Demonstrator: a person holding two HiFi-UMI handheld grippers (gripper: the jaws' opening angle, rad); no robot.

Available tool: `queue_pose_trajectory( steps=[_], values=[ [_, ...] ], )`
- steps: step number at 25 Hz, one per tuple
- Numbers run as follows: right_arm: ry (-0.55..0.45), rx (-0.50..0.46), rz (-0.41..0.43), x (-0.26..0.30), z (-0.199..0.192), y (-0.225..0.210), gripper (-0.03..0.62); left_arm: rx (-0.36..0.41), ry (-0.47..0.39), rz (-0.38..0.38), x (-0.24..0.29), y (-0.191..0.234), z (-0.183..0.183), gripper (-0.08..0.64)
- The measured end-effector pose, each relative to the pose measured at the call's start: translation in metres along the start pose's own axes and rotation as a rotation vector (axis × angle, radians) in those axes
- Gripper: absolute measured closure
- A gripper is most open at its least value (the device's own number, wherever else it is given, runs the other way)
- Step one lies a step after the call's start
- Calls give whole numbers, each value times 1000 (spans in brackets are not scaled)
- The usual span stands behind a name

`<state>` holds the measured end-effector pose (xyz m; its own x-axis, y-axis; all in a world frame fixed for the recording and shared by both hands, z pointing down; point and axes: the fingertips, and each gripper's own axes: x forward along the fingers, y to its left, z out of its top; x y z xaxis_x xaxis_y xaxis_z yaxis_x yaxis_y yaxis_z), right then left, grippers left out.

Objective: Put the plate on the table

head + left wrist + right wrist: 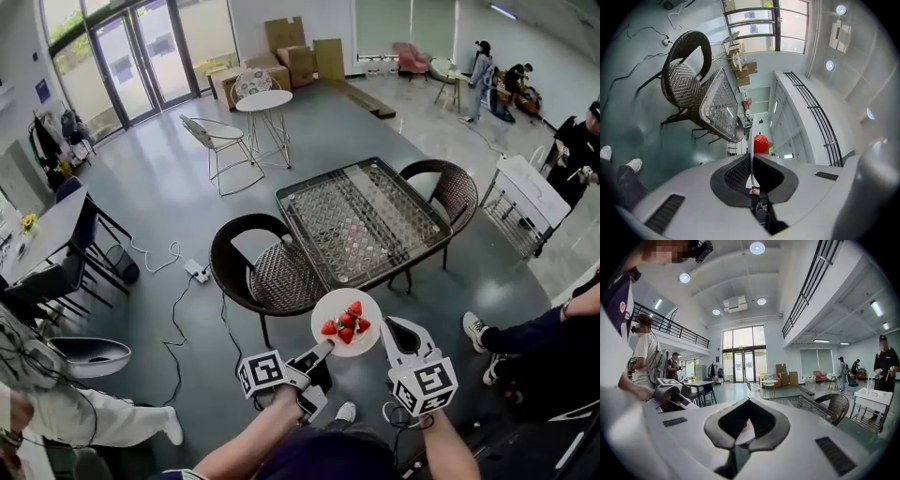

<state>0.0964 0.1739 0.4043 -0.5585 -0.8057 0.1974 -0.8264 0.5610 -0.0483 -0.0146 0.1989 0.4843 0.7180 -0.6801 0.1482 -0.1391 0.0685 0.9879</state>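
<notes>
Head view: holds the plate (337, 302) of strawberries (347, 324) at lower centre, not yet on the glass surface (361, 220) above it in frame, over floor by a wicker chair (272, 274). Grips the lower-left rim with the left gripper (322, 351), right gripper (390, 327) just beside the right rim.

Left gripper view: shows fingers (736, 176) pinching the plate edge-on at centre.

Right gripper view: shows fingers (765, 420) pressed together on nothing, plate glimpsed beyond.

Could tilt under that single rim pinch and spill berries, or clip the surface's edge.

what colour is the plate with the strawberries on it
Plain white, no pattern. The head view shows the plate best.
</notes>
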Motion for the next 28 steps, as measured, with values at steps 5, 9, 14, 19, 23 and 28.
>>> queue_pose_trajectory(
  steps=[5, 9, 14, 19, 23, 28],
  values=[
    [-23, -10, 22, 8, 9, -18, 588, -1, -27, 12, 25, 1, 3, 545],
    [-29, 0, 27, 14, 12, -32, 588, 3, -28, 28, 40, -1, 4, 545],
    [-25, 5, 22, 37, 11, -57, 588, -1, -33, 32, 68, 4, 22, 545],
    [-5, 2, 6, 68, 10, -81, 588, -12, -28, 27, 98, 11, 50, 545],
    [25, 7, -11, 100, 7, -101, 588, -25, -20, 25, 123, 18, 78, 545],
    [72, 27, -41, 145, 1, -126, 588, -46, 6, 37, 156, 31, 118, 545]
  ],
)
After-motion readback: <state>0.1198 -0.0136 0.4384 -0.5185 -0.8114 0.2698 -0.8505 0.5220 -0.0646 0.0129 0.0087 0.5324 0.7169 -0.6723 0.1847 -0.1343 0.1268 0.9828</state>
